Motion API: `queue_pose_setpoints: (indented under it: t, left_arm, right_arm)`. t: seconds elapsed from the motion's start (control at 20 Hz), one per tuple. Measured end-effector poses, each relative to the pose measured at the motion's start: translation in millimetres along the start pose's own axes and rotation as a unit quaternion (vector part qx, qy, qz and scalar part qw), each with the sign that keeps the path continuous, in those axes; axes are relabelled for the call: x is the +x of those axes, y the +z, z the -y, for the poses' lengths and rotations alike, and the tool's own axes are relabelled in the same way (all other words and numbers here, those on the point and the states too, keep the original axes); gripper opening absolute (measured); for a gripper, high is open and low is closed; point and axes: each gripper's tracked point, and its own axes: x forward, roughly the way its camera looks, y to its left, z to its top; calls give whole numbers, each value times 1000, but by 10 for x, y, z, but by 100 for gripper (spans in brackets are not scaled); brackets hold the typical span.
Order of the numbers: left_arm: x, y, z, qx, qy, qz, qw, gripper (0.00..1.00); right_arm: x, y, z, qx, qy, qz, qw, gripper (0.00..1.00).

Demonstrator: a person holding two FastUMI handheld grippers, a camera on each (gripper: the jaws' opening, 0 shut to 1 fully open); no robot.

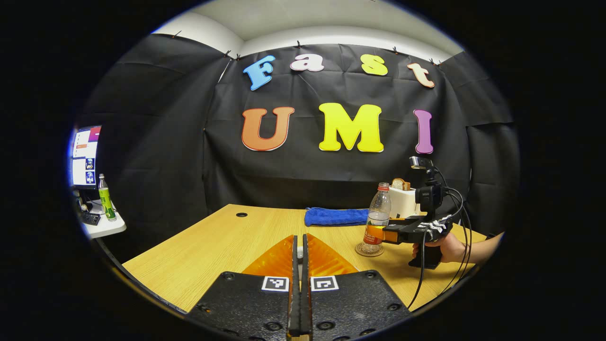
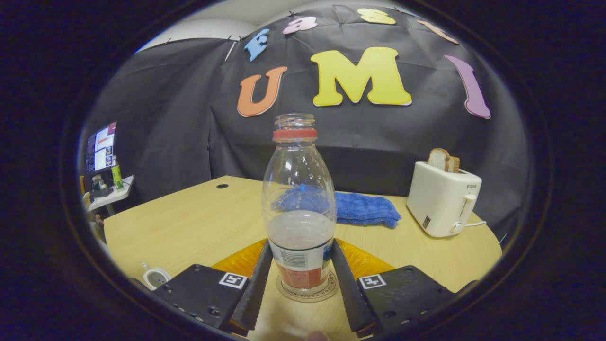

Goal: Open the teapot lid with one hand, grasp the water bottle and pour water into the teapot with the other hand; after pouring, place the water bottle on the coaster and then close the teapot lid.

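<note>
Clear plastic water bottle w/ red neck ring [image 2: 298, 208] stands upright on round coaster [image 2: 307, 292] on wooden desk [image 2: 189, 227], directly between right hand-held gripper [image 2: 298, 279] fingers. Fingers flank label; contact unclear. Left hand-held gripper [image 1: 299, 255] closed, empty.

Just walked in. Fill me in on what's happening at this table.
A person works two handheld grippers. The right gripper brackets the uncapped water bottle, which stands upright on the coaster; whether its fingers press the bottle is unclear. The left gripper is closed around something small and pale that I can't identify. Behind are a blue towel and a toaster.
</note>
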Motion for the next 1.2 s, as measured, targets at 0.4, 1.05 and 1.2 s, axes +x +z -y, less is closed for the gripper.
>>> queue_pose_setpoints:
  t: [0.4,1.05,1.2]
  left_arm:
    - [63,-93,27,9,0,-13,1000,3]
    - [232,-252,497,-15,-43,-12,999,3]
    - [354,-455,680,-4,-53,-31,998,3]
  right_arm:
    - [64,-121,88,0,-13,-5,1000,75]
    - [-889,-267,154,30,1,-11,999,94]
    - [-1309,-346,398,24,-21,7,999,94]
